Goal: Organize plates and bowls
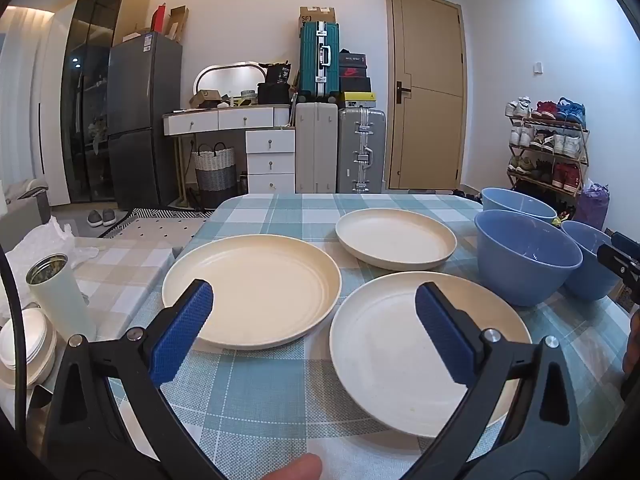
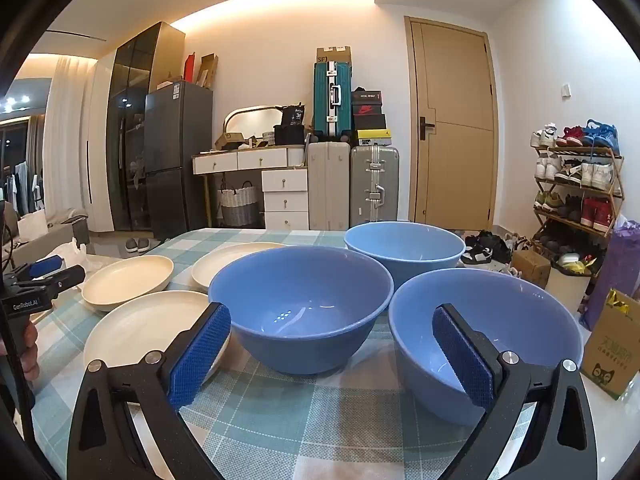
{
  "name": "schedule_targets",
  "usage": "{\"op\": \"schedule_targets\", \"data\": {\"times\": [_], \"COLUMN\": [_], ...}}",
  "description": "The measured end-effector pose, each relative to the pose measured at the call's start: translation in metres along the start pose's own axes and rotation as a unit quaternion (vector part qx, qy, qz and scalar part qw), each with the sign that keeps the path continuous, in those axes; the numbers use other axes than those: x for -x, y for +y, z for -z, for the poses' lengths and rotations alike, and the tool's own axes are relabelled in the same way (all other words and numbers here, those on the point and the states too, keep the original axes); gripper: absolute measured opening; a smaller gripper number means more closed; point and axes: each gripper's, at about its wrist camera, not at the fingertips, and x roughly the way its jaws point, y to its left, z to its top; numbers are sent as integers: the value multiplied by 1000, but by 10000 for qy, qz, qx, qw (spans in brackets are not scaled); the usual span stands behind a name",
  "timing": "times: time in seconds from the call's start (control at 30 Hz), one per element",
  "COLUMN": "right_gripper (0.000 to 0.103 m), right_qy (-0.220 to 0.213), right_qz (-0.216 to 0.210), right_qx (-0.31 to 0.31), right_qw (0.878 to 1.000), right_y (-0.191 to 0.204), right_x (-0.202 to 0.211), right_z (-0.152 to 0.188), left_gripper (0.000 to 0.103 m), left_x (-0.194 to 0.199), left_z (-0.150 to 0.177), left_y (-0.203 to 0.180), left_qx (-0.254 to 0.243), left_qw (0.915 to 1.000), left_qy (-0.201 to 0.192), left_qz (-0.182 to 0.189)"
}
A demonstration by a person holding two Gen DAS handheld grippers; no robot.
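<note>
Three cream plates lie separately on the checked tablecloth: a left plate [image 1: 252, 288], a near plate [image 1: 404, 356] and a far plate [image 1: 396, 242]. Three blue bowls stand to their right: a middle bowl [image 2: 300, 304], a far bowl [image 2: 404, 246] and a near right bowl [image 2: 504, 320]. My left gripper [image 1: 312, 304] is open and empty, above the gap between the left and near plates. My right gripper [image 2: 332, 320] is open and empty, its left finger by the middle bowl and its right finger in front of the near right bowl.
A white thermos [image 1: 60, 296] and a lidded container [image 1: 24, 344] stand on a side table at the left. A cardboard box [image 2: 612, 348] sits past the table's right edge. Suitcases, a dresser and a shoe rack [image 2: 576, 188] stand beyond the table.
</note>
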Motion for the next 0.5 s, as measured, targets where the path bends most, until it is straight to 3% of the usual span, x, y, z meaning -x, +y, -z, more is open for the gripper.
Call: {"op": "schedule_targets", "data": {"times": [0.5], "right_gripper": [103], "right_qy": [12], "right_qz": [7], "right_qx": [11], "right_qw": [10000], "right_y": [0], "right_x": [0], "right_z": [0], "left_gripper": [101], "left_x": [0], "left_z": [0], "left_y": [0], "left_qx": [9], "left_qw": [10000], "left_qy": [47], "left_qz": [-3]}}
